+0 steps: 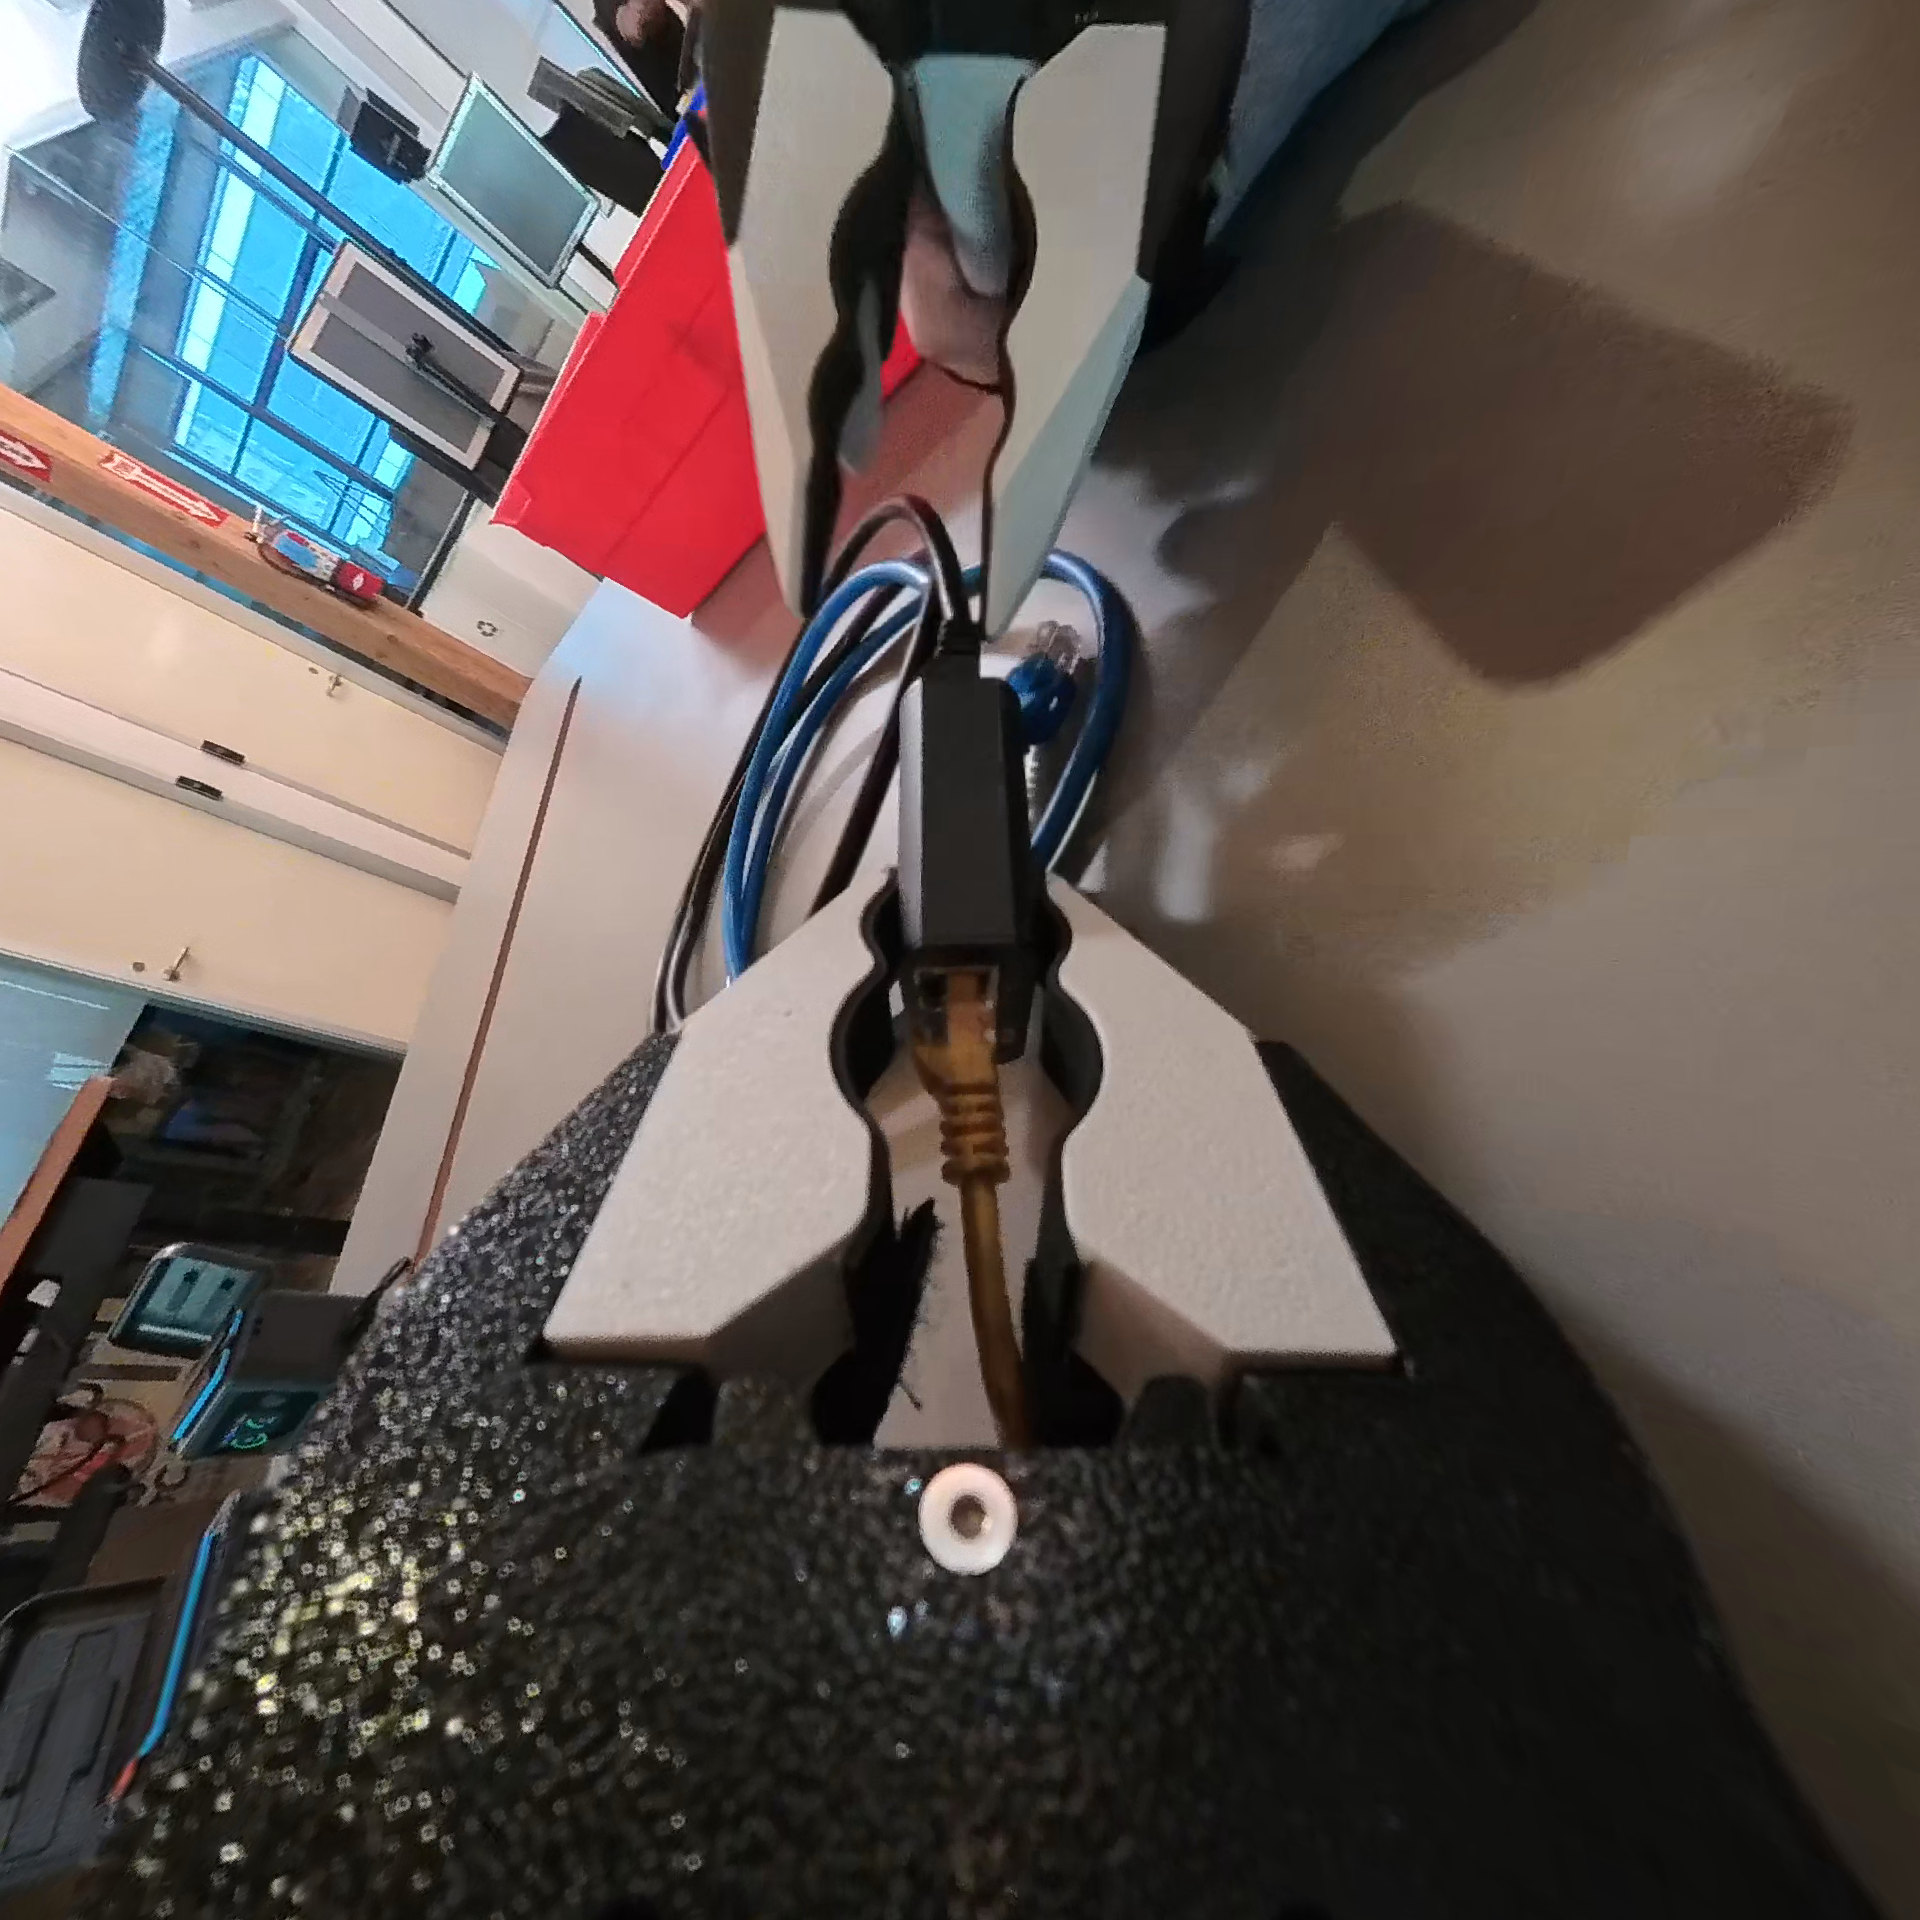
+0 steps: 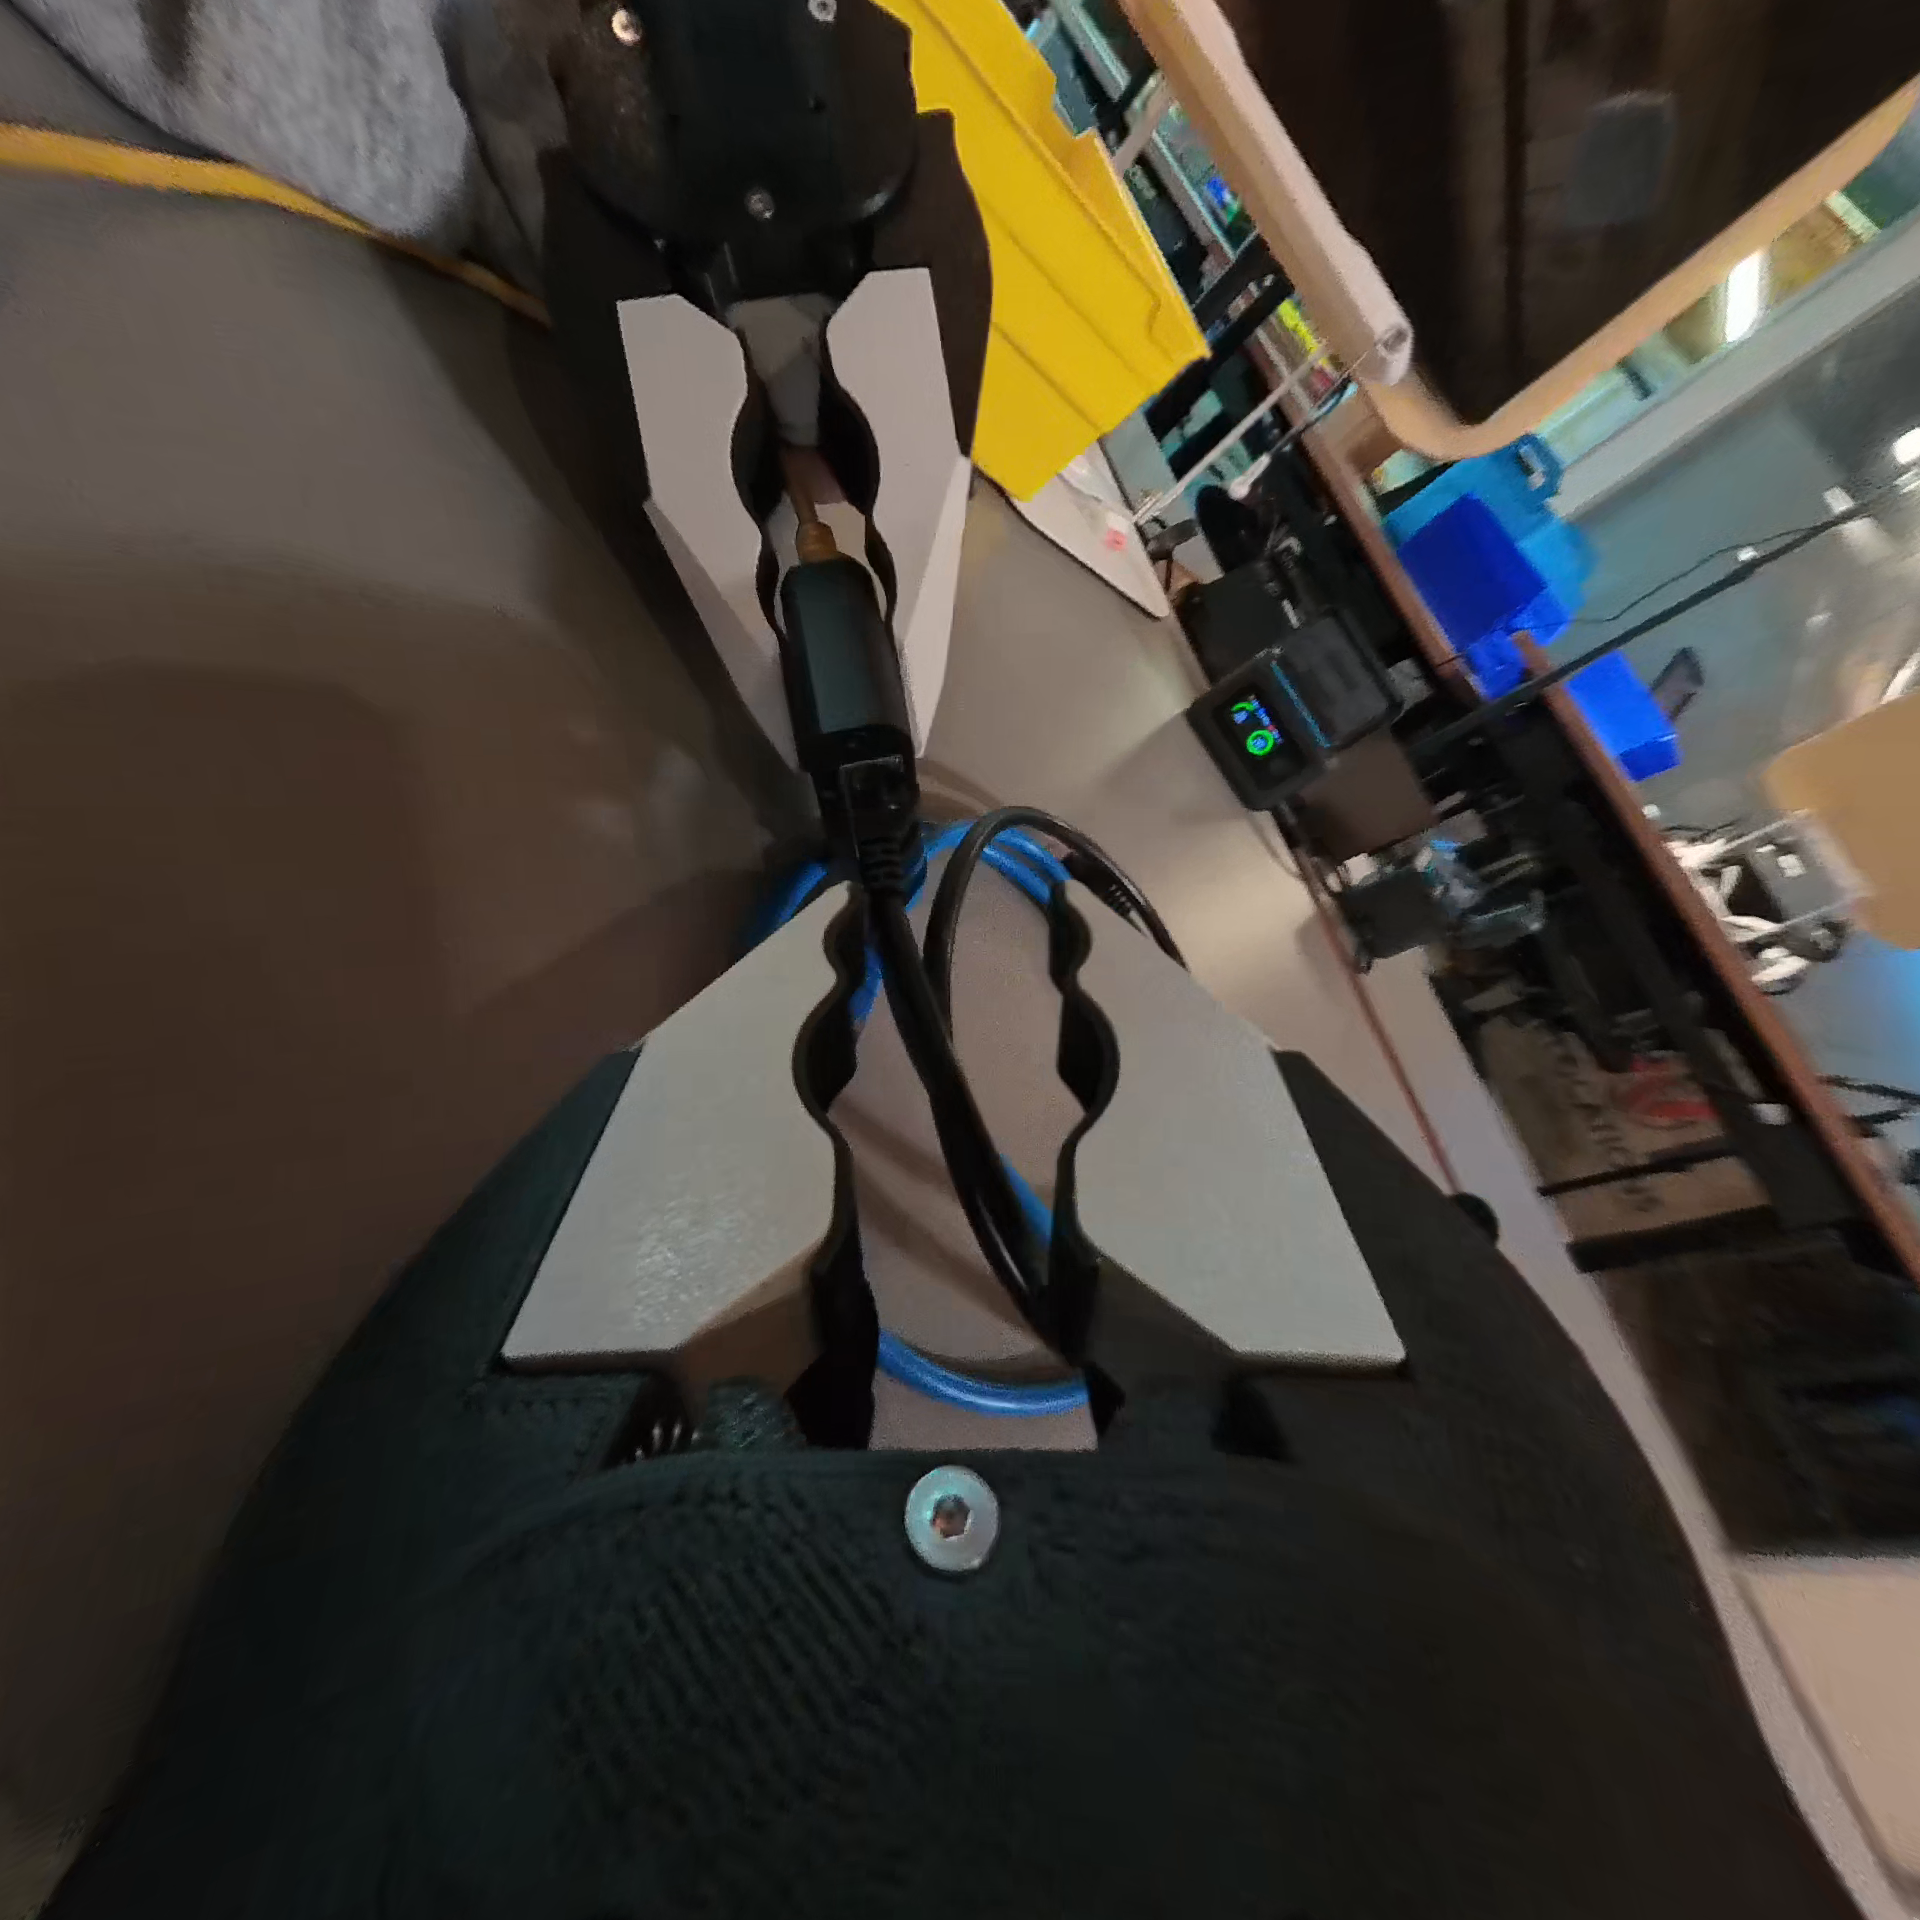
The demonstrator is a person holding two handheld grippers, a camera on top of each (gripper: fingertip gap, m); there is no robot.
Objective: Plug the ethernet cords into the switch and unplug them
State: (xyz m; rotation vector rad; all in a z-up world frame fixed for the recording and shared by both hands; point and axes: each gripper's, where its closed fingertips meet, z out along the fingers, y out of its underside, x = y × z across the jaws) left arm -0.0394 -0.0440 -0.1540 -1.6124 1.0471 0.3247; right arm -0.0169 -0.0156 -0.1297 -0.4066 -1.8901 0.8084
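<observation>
The left tool [image 1: 961, 940] is clenched on the near end of the switch [image 1: 956, 821], a small black box held off the counter [image 1: 1558, 935]. A yellow cord [image 1: 971, 1132] sits plugged into the end facing the left camera, its cable running back between the fingers. At the far end a black cord [image 2: 878, 821] leaves the switch and passes through the right tool [image 2: 951, 940], whose fingers stand released around it, gripping nothing. A blue cord [image 2: 977, 1382] lies coiled on the counter below.

The step in hand is probably pulling the black cord, though blur hides whether its latch is pressed. To do it well, hold the left tool steady and square, close the right tool on the plug body rather than the cable, press the latch tab, and draw straight along the switch's axis without twisting.
</observation>
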